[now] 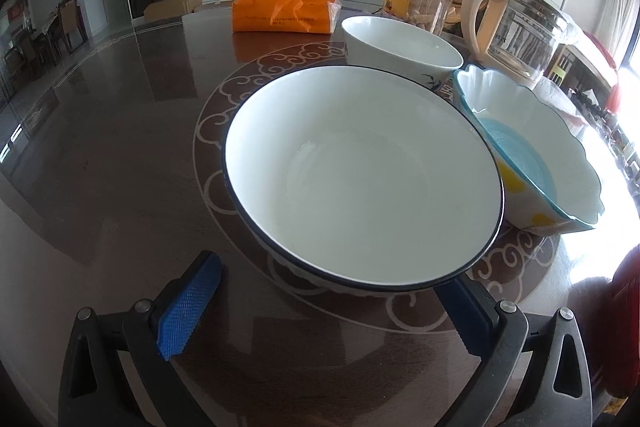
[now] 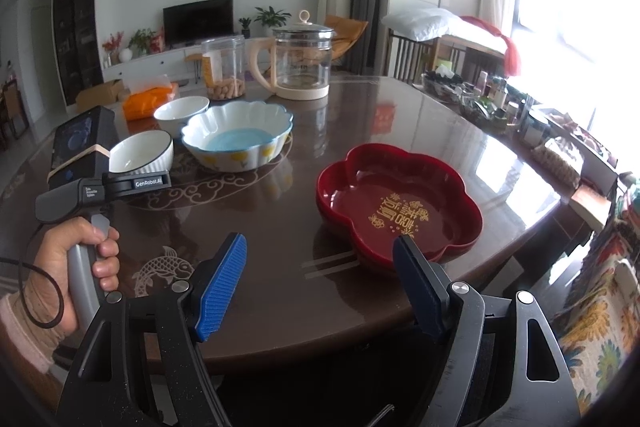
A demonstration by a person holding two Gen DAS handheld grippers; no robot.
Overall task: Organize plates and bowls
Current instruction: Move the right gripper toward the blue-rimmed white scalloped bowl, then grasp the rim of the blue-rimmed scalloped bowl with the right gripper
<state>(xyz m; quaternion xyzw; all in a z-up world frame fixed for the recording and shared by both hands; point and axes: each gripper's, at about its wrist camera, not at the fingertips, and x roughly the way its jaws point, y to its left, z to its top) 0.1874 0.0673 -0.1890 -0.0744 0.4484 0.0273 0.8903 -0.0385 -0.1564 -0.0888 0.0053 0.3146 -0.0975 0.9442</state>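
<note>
we're lining up on the blue-rimmed bowl (image 1: 362, 179), which sits on the table (image 1: 120, 155) just left of the scalloped bowl (image 1: 536, 147). our left gripper (image 1: 328, 307) tilts down at its near rim, jaws spread and empty. next we need one finger inside the rim, one outside, then a squeeze. our right gripper (image 2: 320, 283) hangs released by the red dish (image 2: 400, 203).

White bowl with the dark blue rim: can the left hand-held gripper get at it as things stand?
Probably yes. The left hand-held gripper is open right at the white bowl with the dark blue rim, with nothing between; the scalloped blue-and-yellow bowl crowds only its far side.
</note>
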